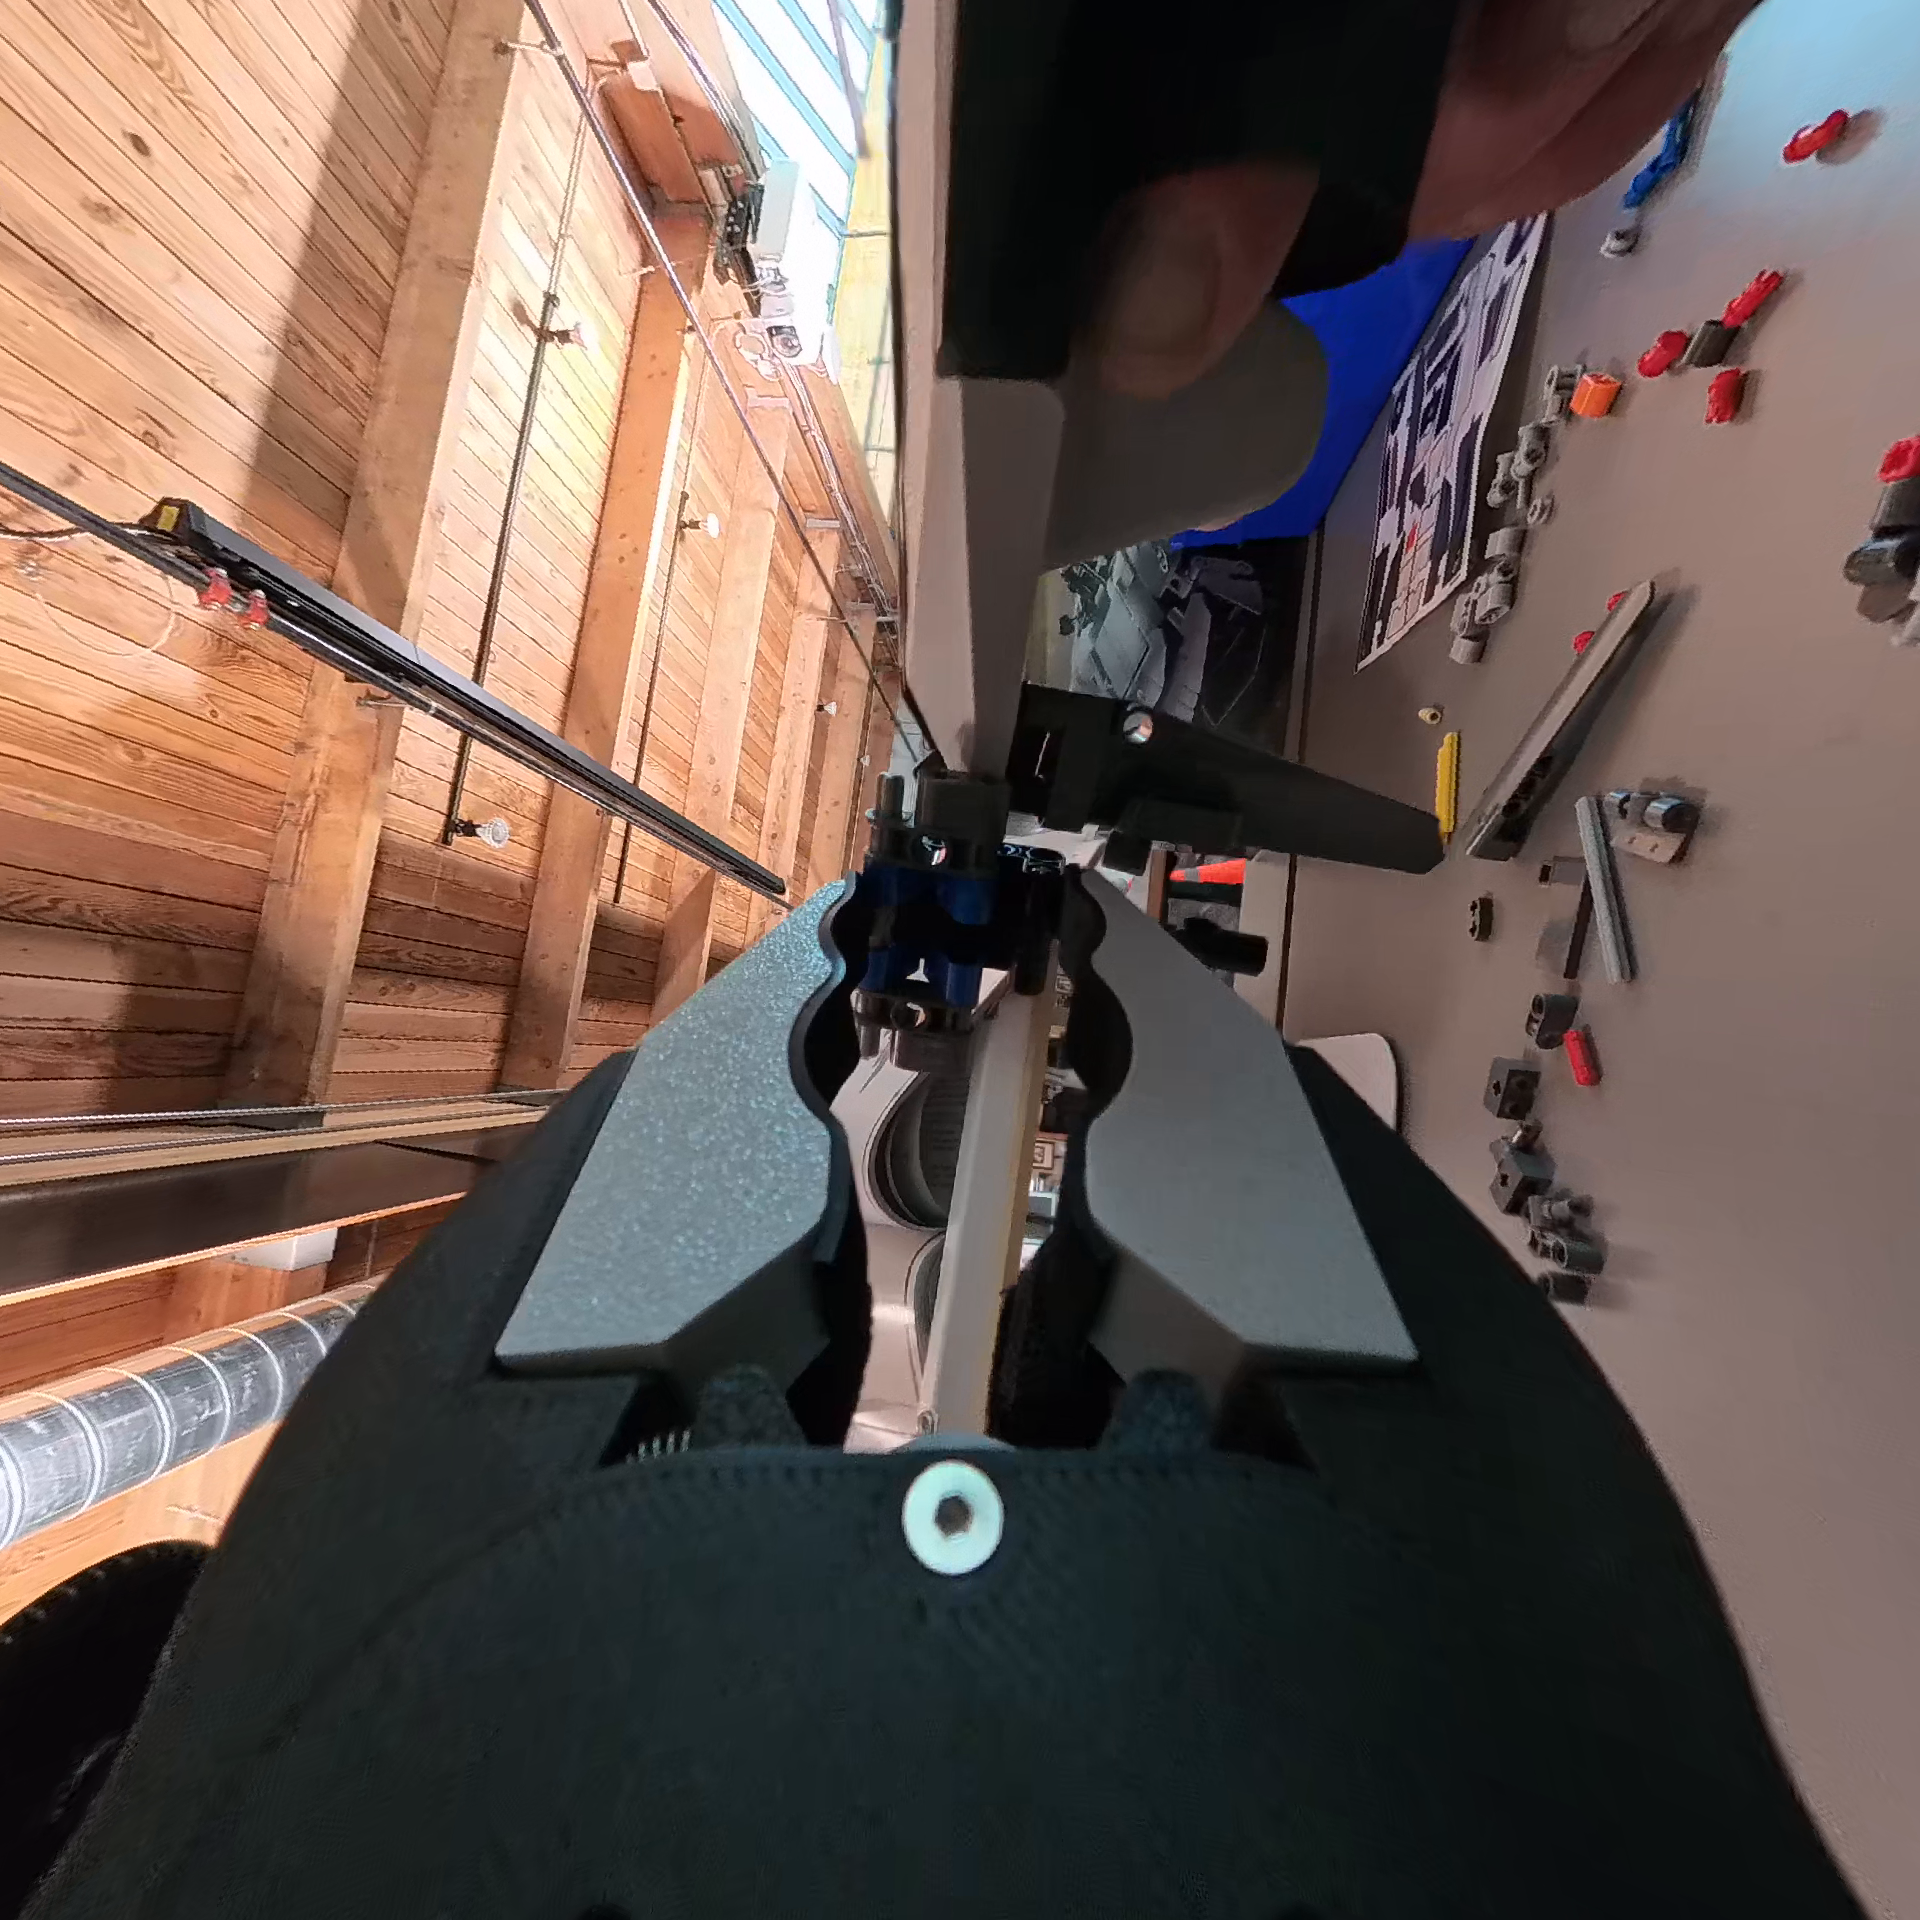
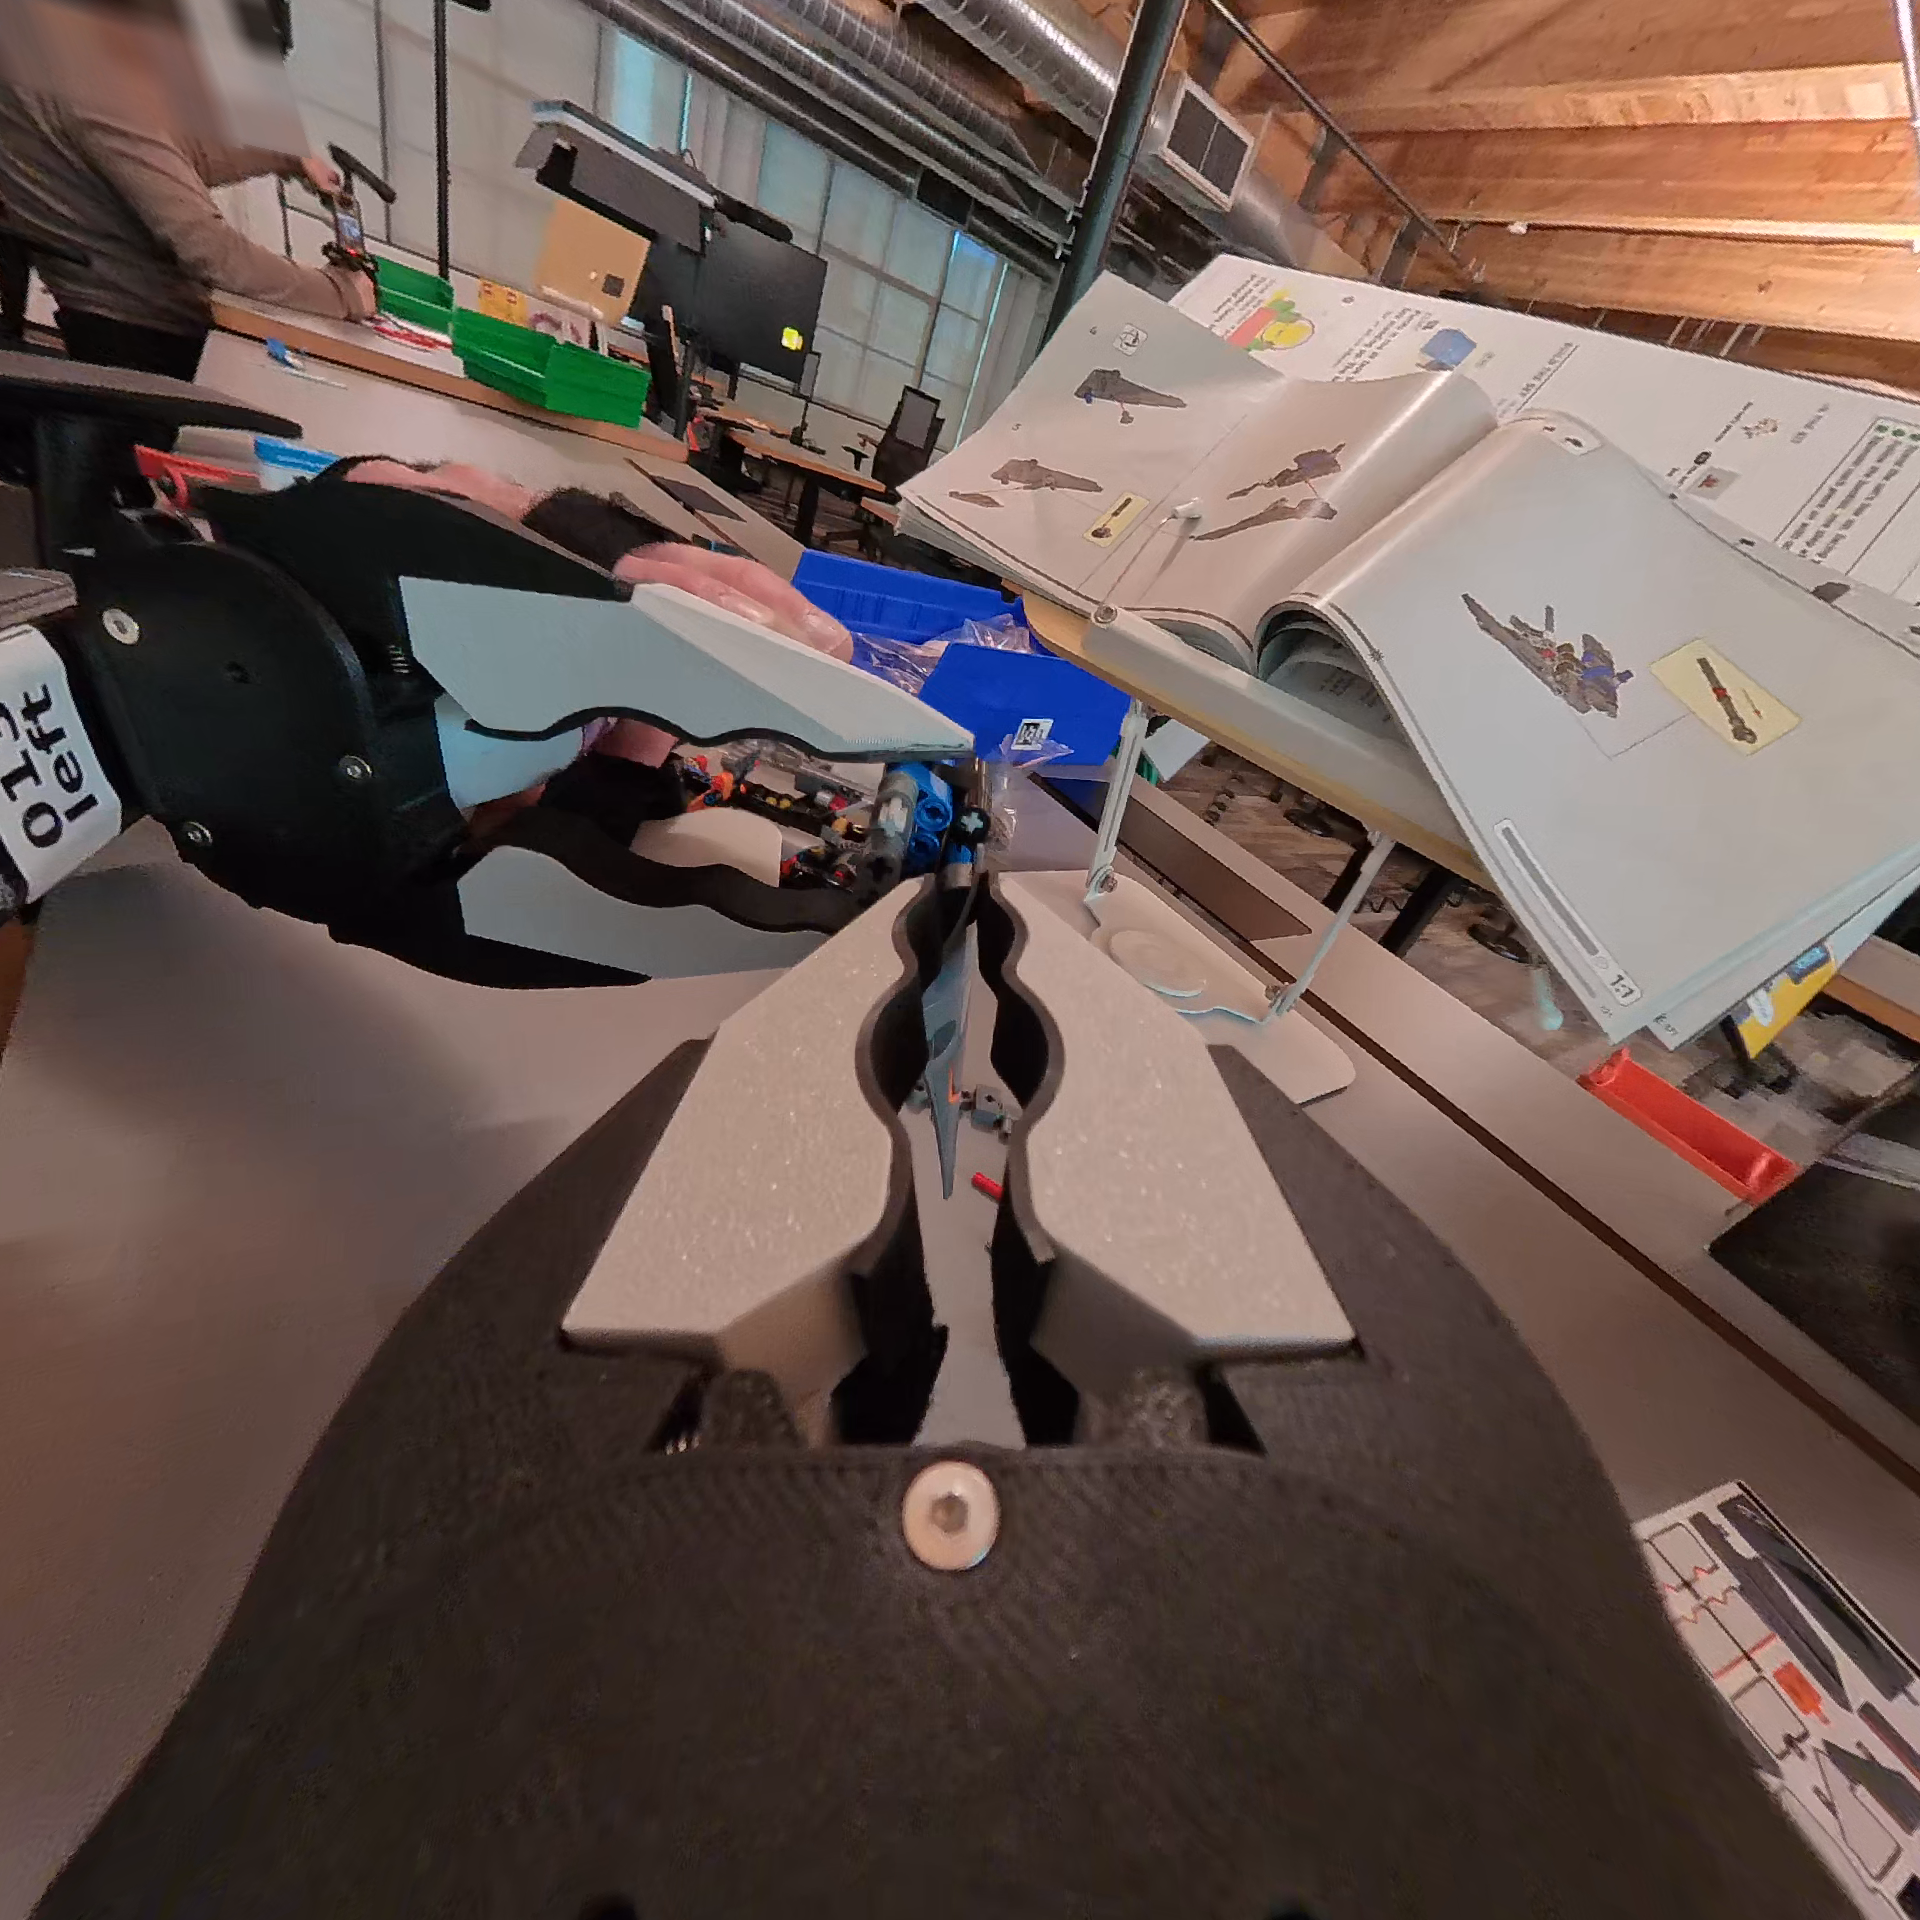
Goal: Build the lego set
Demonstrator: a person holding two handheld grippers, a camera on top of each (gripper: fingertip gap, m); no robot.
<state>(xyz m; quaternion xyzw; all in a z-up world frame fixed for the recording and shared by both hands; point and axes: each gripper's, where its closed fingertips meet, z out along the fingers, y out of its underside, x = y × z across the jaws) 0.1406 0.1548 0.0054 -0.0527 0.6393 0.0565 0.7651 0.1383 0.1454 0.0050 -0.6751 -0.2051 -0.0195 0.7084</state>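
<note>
My left gripper [image 1: 951, 925] has its jaws nearly closed around the blue-and-black lego assembly [image 1: 925, 914], held up off the table [image 1: 1714, 1455]. My right gripper [image 2: 951, 883] meets it from the side, jaws pinched tight on a thin black piece [image 2: 961, 868] at that same assembly, with loose lego pieces [image 1: 1538, 1143] scattered on the table below

Your work surface is a grey table [image 1: 1714, 1039] [image 2: 260, 1091]. Loose parts lie scattered on it: red pieces [image 1: 1725, 395], one orange piece [image 1: 1595, 395], grey connectors [image 1: 1496, 582], a long grey beam [image 1: 1558, 727], a thin yellow piece [image 1: 1446, 779] and dark grey blocks [image 1: 1527, 1164]. A sticker sheet [image 1: 1444, 447] [image 2: 1787, 1704] lies flat on it near the parts. A bookstand [image 2: 1195, 956] rests on it, carrying the open instruction booklet [image 2: 1455, 623]. Blue bins [image 2: 997, 665] stand beyond.
</note>
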